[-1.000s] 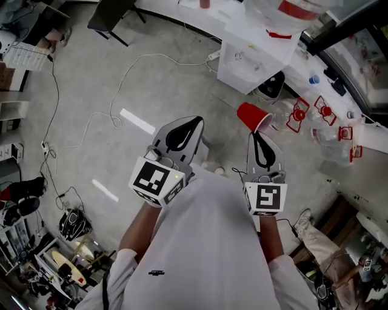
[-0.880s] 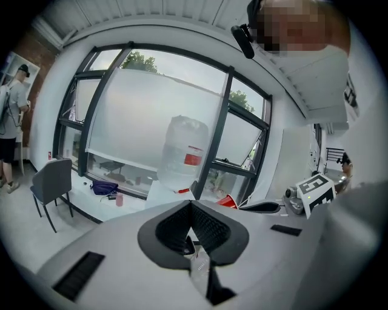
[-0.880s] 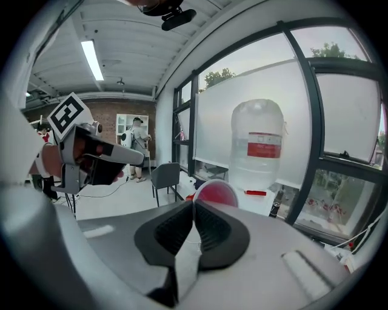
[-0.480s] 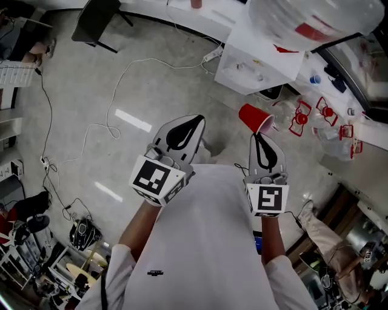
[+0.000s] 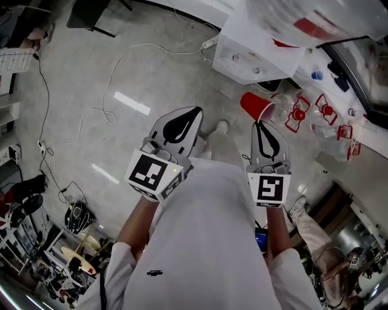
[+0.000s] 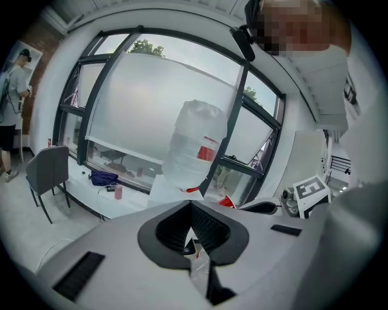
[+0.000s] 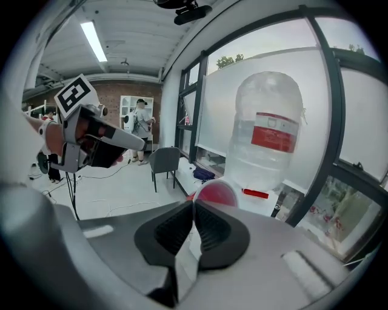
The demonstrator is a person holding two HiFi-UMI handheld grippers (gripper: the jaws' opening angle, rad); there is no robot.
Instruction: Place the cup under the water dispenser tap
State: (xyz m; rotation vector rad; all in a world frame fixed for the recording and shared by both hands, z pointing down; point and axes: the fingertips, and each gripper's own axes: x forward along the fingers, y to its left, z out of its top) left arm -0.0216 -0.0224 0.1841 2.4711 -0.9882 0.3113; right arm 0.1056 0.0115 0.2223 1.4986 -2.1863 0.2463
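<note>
A red plastic cup (image 5: 257, 108) hangs tilted over the floor, and my right gripper (image 5: 260, 125) is shut on its rim. In the right gripper view the cup's (image 7: 216, 192) open mouth shows just past the closed jaws. The white water dispenser (image 5: 251, 56) with a big clear bottle (image 5: 306, 18) on top stands just beyond the cup. My left gripper (image 5: 196, 111) is level with the right one and to its left, jaws shut with nothing between them. Its own view shows the bottle (image 6: 197, 145) ahead. The tap is not visible.
A white cable (image 5: 115, 79) and a power strip (image 5: 210, 42) lie on the grey floor to the left of the dispenser. Red and clear items (image 5: 321, 115) sit on a counter at the right. A dark chair (image 5: 91, 15) stands at the far left. A person (image 7: 141, 130) stands far back.
Both grippers and the cup have moved forward towards the dispenser, which now sits closer to the cup. The grip on the cup is unchanged.
</note>
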